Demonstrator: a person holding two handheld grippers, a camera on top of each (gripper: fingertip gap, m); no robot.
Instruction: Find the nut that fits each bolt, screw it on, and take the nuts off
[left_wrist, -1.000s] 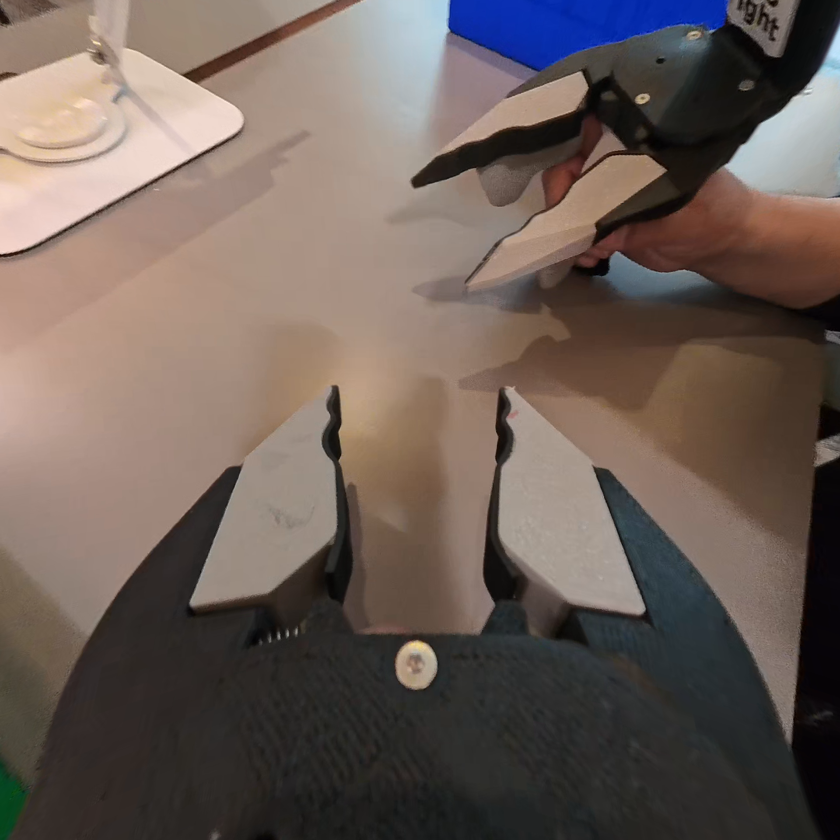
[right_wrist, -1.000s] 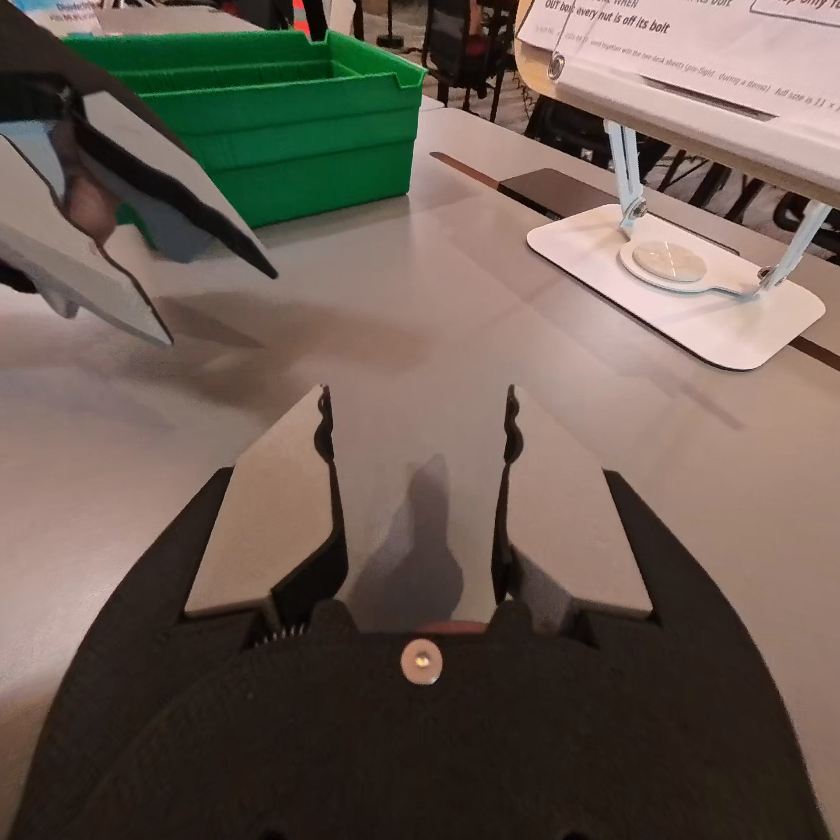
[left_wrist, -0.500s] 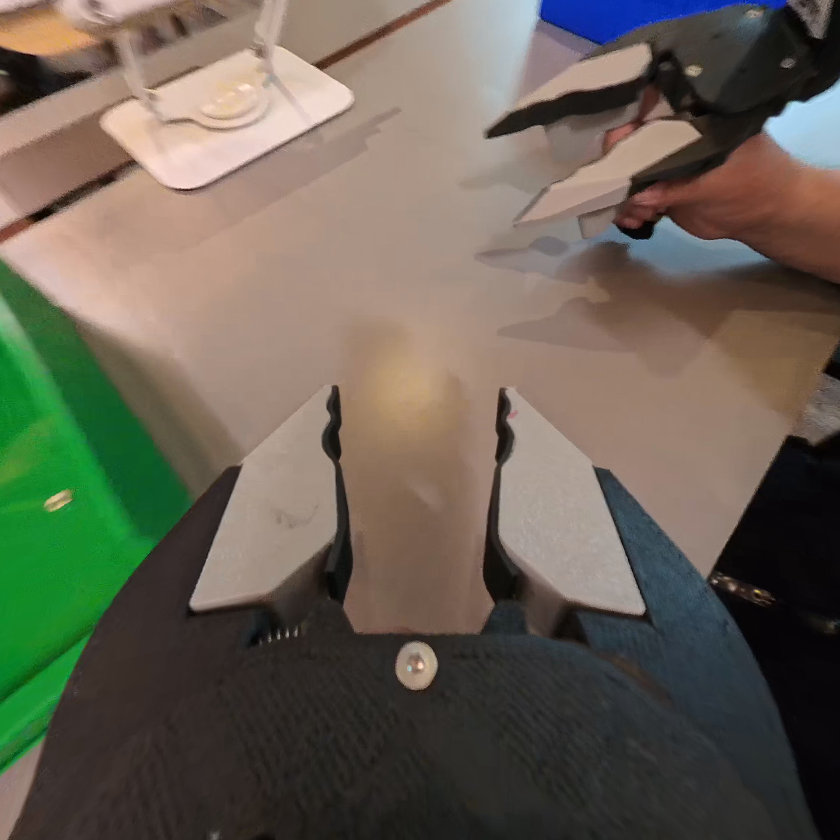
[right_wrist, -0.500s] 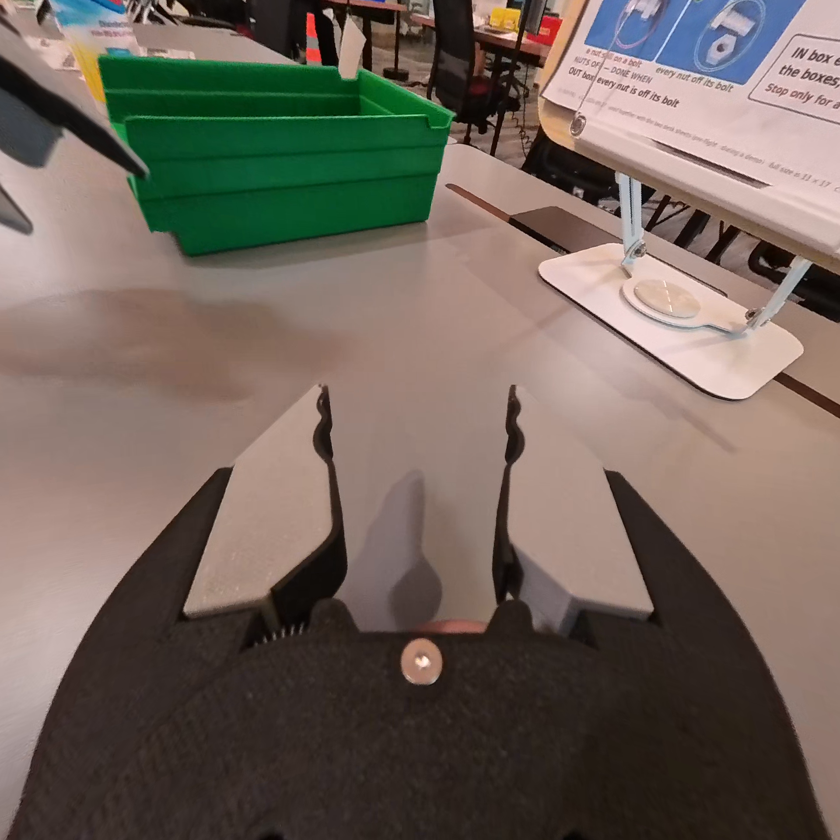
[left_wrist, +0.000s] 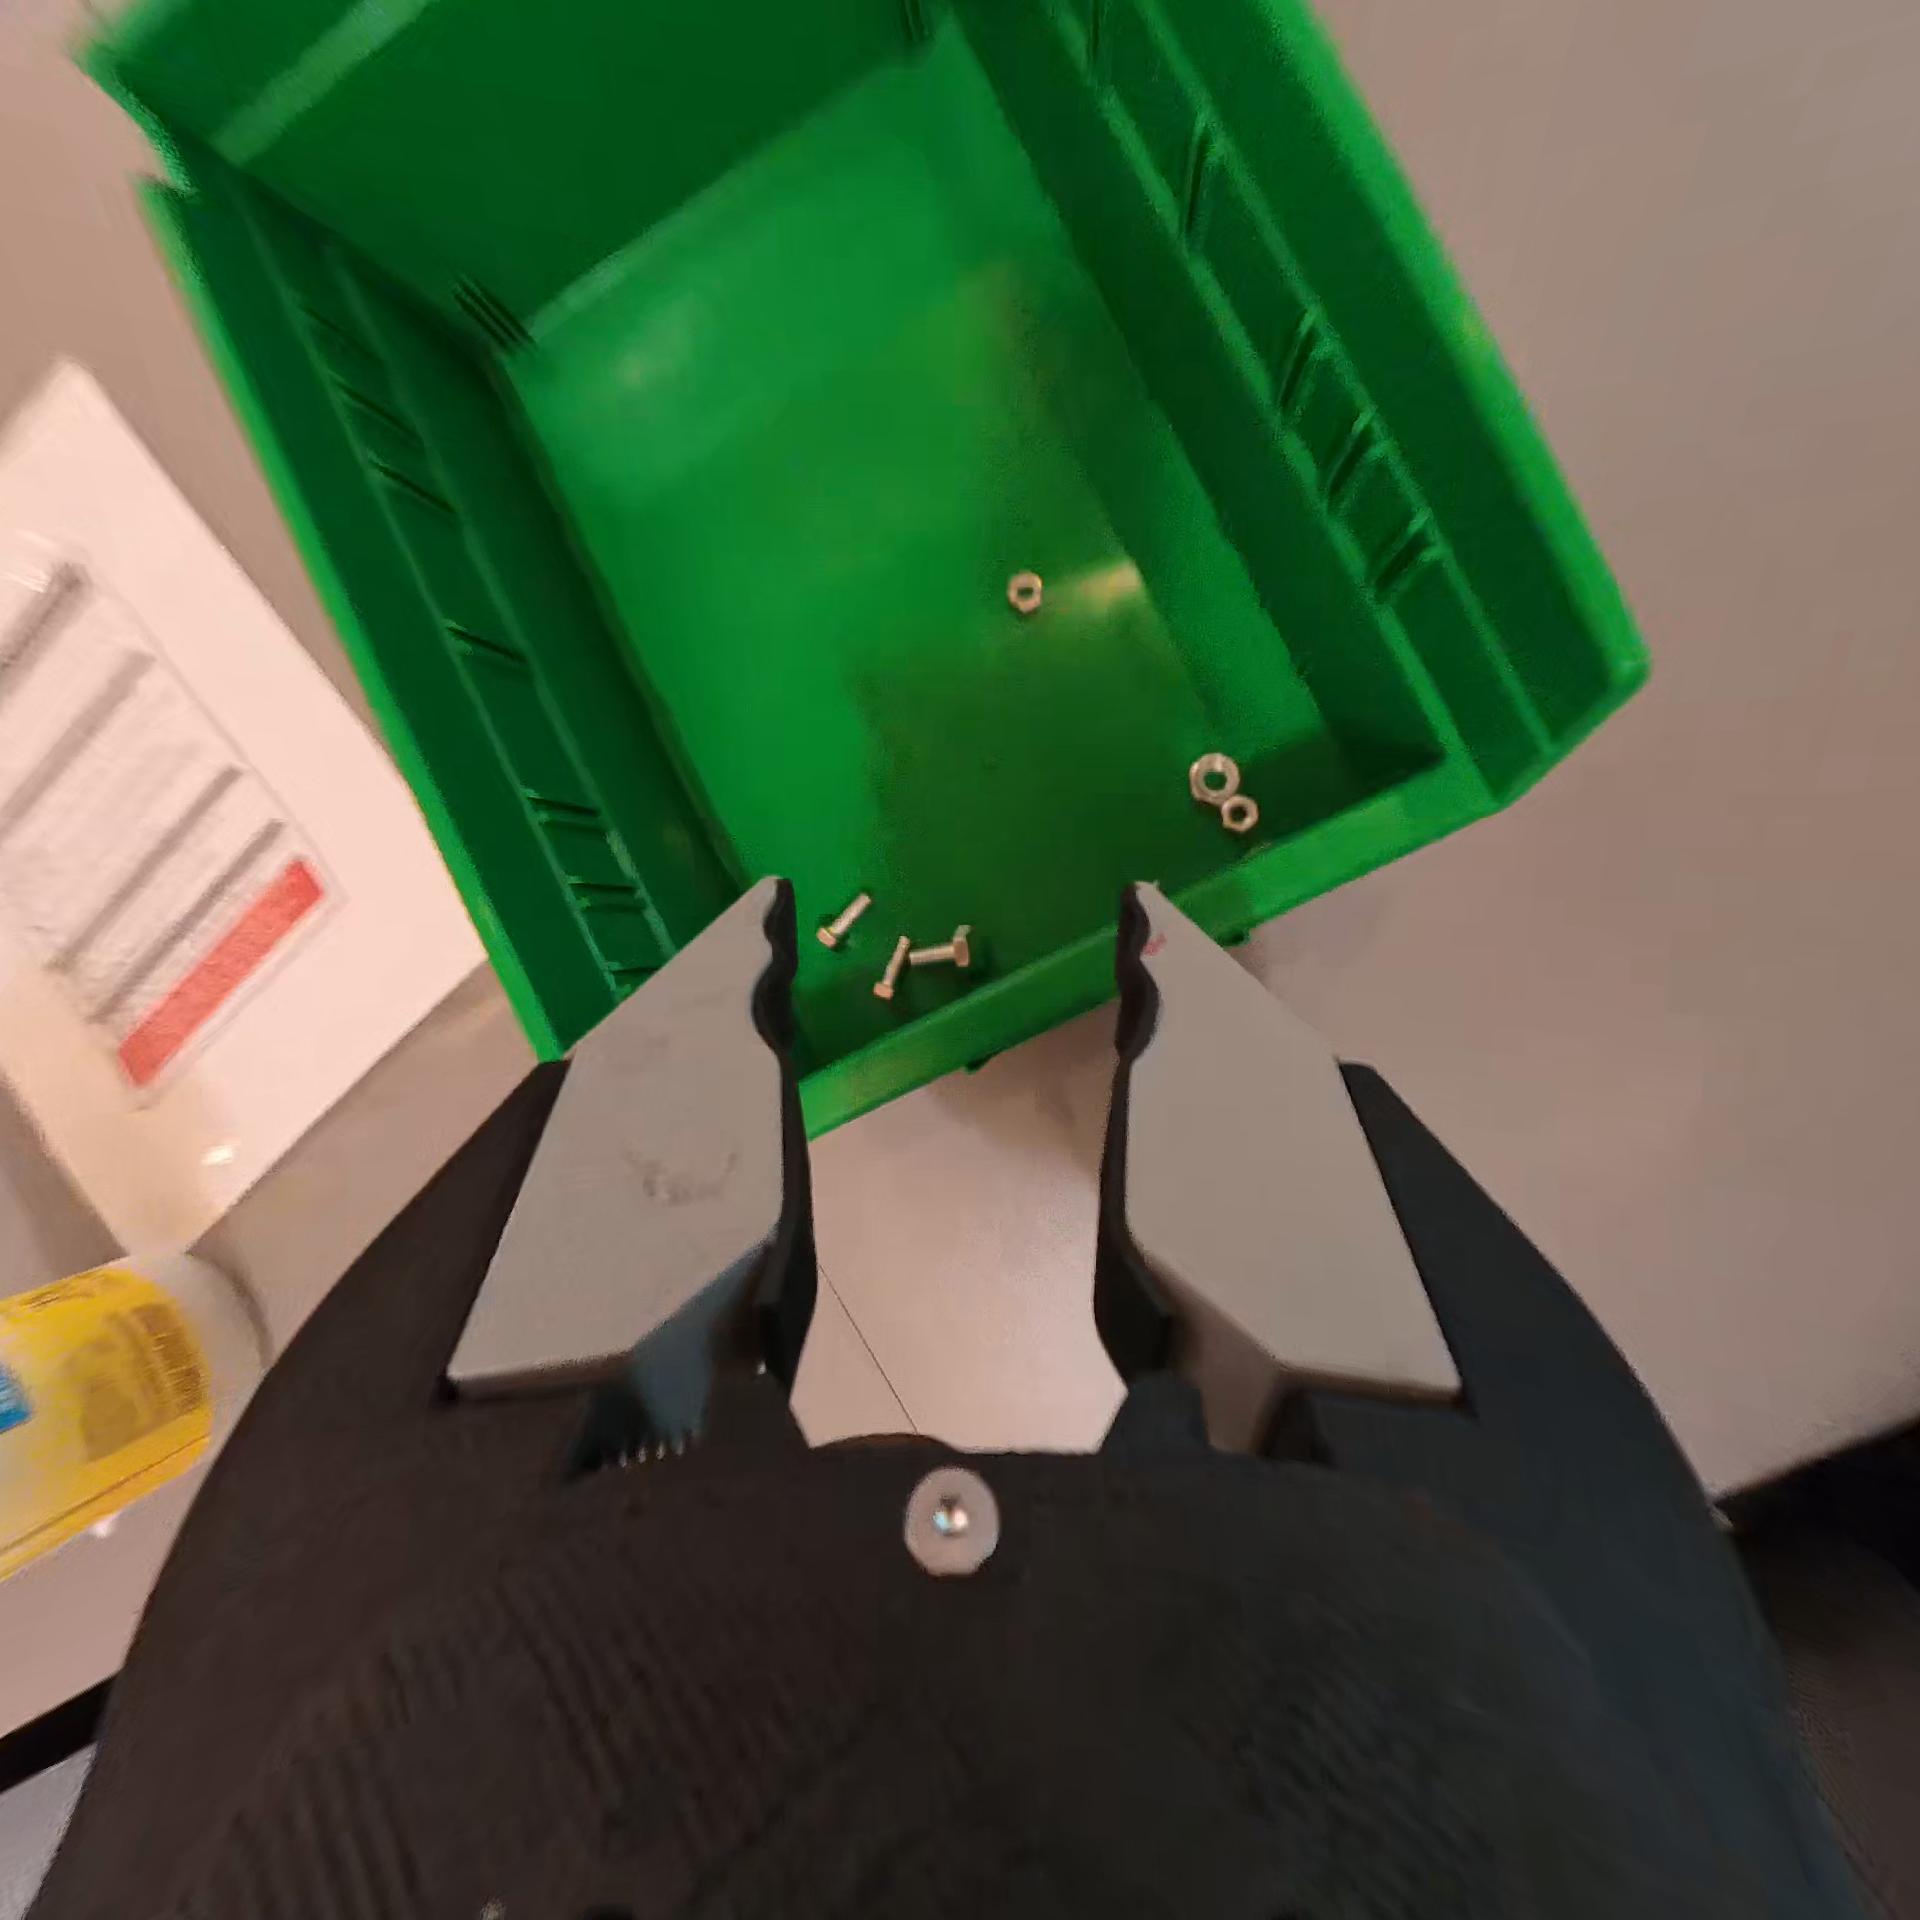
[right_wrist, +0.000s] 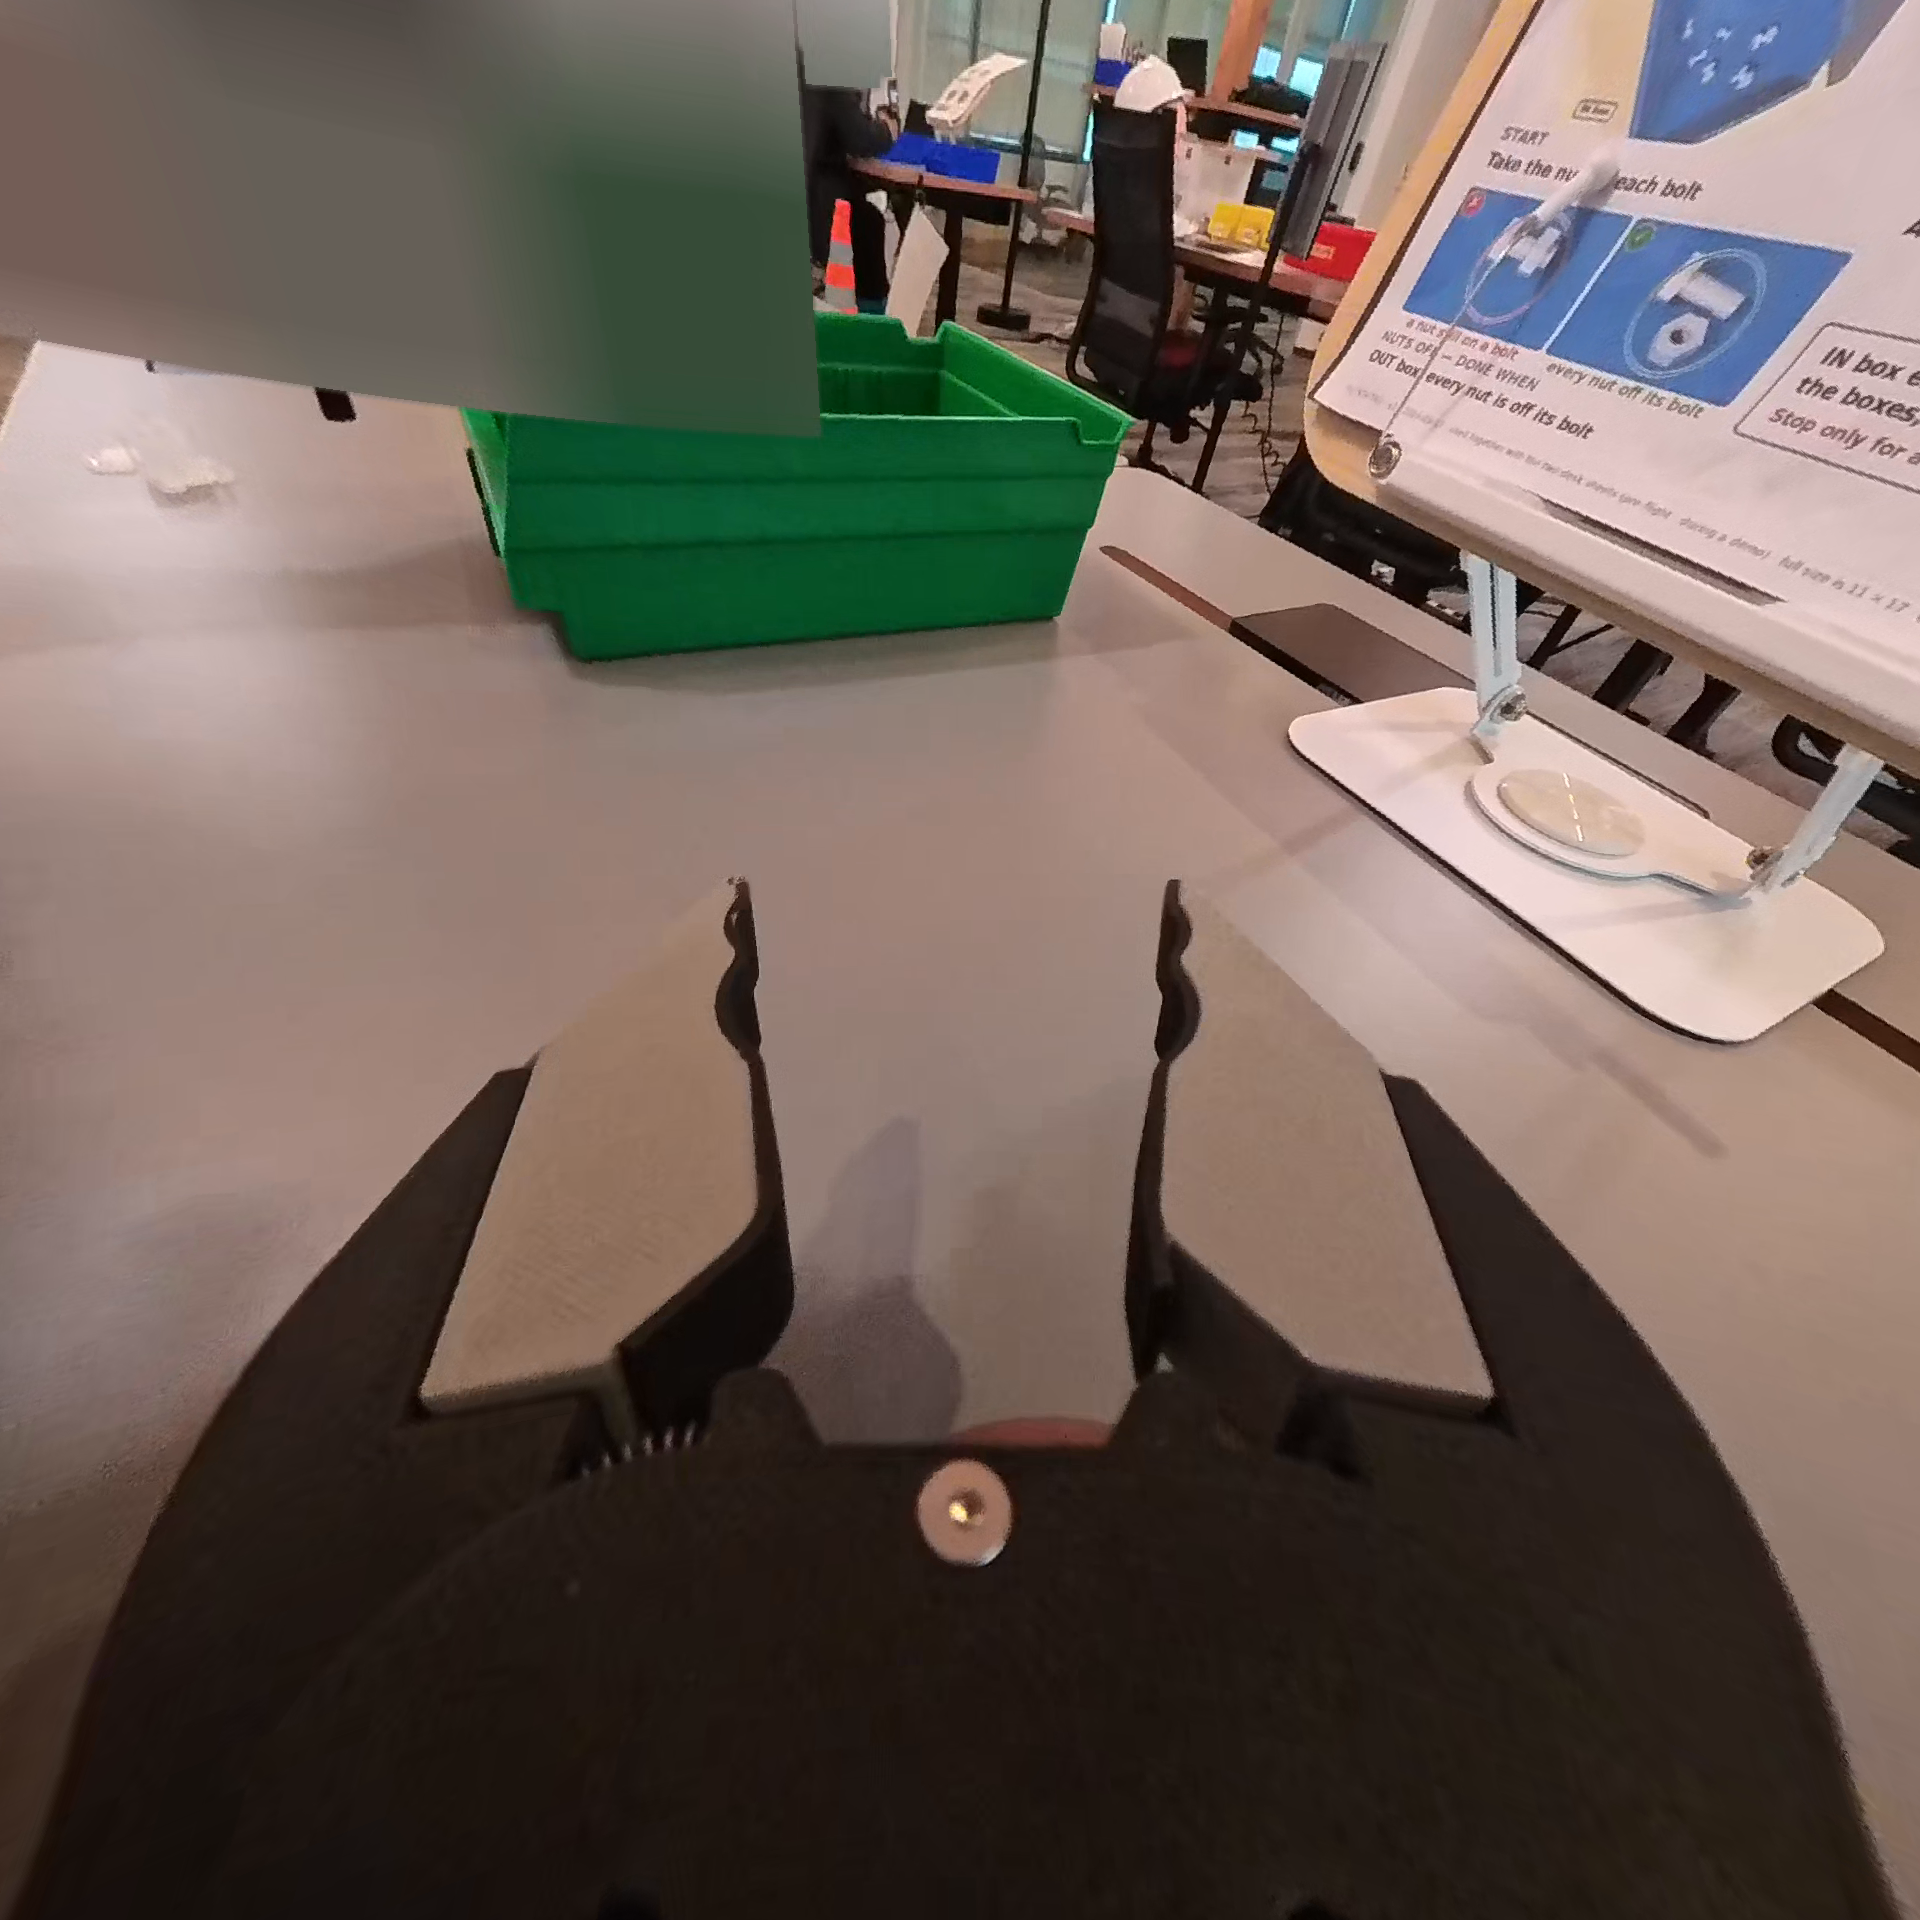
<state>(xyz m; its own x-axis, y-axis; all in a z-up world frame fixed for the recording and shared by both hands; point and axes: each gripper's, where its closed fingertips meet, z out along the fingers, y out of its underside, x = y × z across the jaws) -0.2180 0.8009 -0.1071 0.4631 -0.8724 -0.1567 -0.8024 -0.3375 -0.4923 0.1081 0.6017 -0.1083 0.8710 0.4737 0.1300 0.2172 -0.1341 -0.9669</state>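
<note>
In the left wrist view I look down into a green bin (left_wrist: 1382, 436). Three small brass-coloured bolts (left_wrist: 914, 951) lie loose near its front wall. Three nuts lie apart from them: one (left_wrist: 1024, 592) mid-floor and a pair (left_wrist: 1221, 790) at the right corner. My left gripper (left_wrist: 956, 914) is open and empty, hovering above the bin's front edge over the bolts. My right gripper (right_wrist: 954, 904) is open and empty above the grey table (right_wrist: 935, 748). The green bin shows in the right wrist view (right_wrist: 790, 520), farther off at the back.
A white laminated sheet (left_wrist: 156, 790) lies left of the bin, with a yellow-labelled bottle (left_wrist: 94, 1392) near it. A white stand base (right_wrist: 1590, 852) holding an instruction board (right_wrist: 1662, 343) stands at the right. Small clear items (right_wrist: 166, 468) lie at the far left. Across from one pair of fingers to the other is roughly 40 cm.
My left gripper swung left from the open table to above the green bin and now looks down on the bolts and nuts; its jaws narrowed slightly. The right gripper stayed open and shifted little.
</note>
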